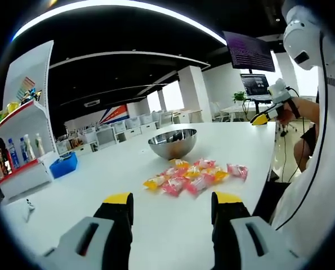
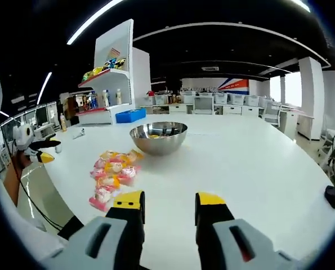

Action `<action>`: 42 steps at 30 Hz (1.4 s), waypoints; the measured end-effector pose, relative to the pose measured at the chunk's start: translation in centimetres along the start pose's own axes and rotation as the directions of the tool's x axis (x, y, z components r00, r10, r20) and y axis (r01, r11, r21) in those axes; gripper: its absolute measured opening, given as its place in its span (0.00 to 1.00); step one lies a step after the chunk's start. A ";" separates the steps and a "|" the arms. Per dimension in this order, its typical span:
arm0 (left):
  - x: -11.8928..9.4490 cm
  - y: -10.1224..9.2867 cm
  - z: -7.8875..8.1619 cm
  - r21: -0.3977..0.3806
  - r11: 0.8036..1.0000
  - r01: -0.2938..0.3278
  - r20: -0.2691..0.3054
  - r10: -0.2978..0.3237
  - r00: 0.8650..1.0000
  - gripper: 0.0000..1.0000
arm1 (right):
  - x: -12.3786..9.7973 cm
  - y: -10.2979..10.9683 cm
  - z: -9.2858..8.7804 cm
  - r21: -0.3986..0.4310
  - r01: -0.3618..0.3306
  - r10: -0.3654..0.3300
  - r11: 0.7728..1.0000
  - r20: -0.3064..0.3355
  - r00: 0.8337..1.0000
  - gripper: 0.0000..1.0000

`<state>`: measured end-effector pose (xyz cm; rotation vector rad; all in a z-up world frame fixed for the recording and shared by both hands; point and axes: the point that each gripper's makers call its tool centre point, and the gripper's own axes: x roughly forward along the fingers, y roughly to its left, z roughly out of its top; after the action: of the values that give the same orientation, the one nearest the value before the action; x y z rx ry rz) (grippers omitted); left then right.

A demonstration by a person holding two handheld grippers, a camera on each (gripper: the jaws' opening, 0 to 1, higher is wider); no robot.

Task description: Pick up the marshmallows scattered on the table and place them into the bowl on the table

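Note:
A pile of pink, yellow and orange wrapped marshmallows (image 1: 192, 175) lies on the white table (image 1: 99, 180), just in front of a shiny steel bowl (image 1: 173, 149). My left gripper (image 1: 173, 202) hovers short of the pile, open, with nothing between its yellow-tipped jaws. My right gripper (image 2: 168, 202) is also open and empty, low over the table, with the marshmallows (image 2: 112, 174) to its front left and the bowl (image 2: 156, 148) straight ahead. Something yellow shows inside the bowl. Each gripper appears in the other's view, held by a hand: the right gripper (image 1: 268, 115), the left gripper (image 2: 36, 152).
A white shelf (image 1: 21, 140) with bottles and snacks stands at the table's far side, a blue bin (image 1: 64, 165) beside it. A small black object (image 2: 332, 197) sits near the table edge. A wall screen (image 1: 249, 52) hangs behind. The person's white sleeve (image 1: 319, 185) is close by.

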<state>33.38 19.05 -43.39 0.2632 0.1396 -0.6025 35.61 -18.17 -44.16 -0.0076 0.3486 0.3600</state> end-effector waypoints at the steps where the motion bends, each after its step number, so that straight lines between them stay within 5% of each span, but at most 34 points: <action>1: 0.1 0.1 -0.2 -0.004 1.000 0.002 -0.002 -0.002 1.000 0.56 | 0.2 0.7 0.1 -0.002 -0.015 0.015 1.000 -0.005 1.000 0.38; 11: 0.1 0.7 -0.2 -0.007 1.000 0.002 -0.002 -0.002 1.000 0.56 | 1.4 5.0 1.2 0.034 -0.094 0.094 0.995 -0.005 0.996 0.40; 42: -0.9 1.9 -0.8 -0.025 0.999 -0.029 0.003 0.029 1.000 0.56 | 3.1 10.5 1.6 0.070 -0.195 0.199 0.978 -0.048 0.979 0.42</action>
<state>33.73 21.31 -43.60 0.2396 0.1394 -0.5722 35.19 -7.13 -43.13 0.0816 0.4168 0.5455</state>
